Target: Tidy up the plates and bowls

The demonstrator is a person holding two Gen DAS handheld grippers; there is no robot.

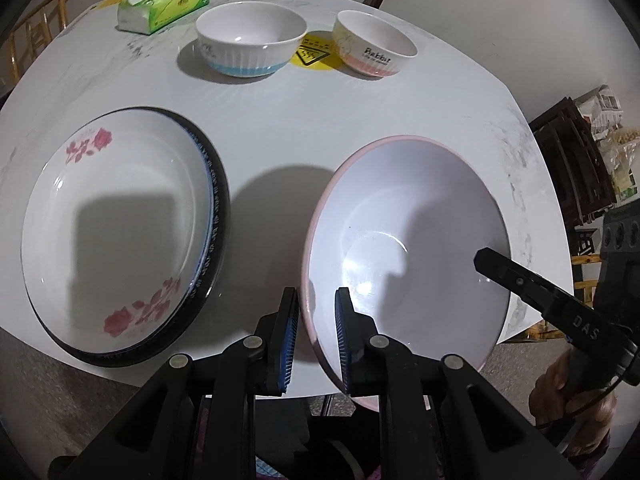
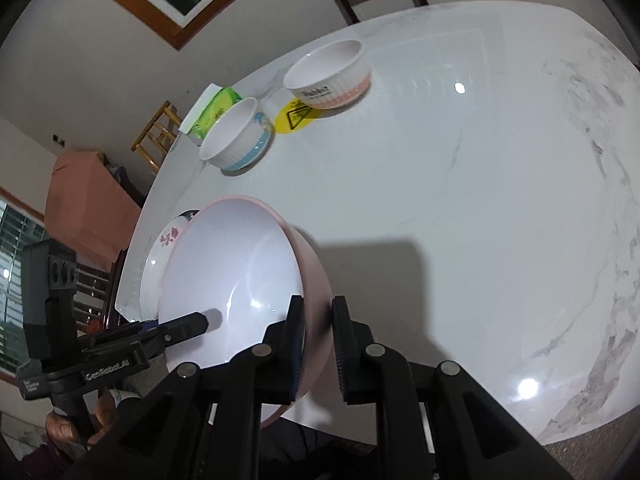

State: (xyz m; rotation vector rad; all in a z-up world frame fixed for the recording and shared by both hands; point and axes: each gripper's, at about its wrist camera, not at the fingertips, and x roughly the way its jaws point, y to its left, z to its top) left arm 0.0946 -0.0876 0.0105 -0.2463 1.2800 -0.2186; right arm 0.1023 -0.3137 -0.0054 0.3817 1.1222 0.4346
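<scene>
Pink-rimmed bowl (image 1: 408, 240): held above the table (image 1: 280, 120), beside the plate stack (image 1: 120, 232); left gripper (image 1: 318, 340) and right gripper (image 2: 318, 348) each pinch opposite rims, 2 grips likely steadying its carry.

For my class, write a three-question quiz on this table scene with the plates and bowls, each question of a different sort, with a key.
1. True or false: both grippers grip the rim of the large pink bowl.
2. Which colour band runs round the base of the small bowl nearest the tissue pack? A red, B blue, C green.
3. Fill in: the flowered plate lies on top of a ____-rimmed plate.

Key
1. True: the left gripper and the right gripper each clamp the rim, on opposite sides.
2. B.
3. Dark.
</scene>
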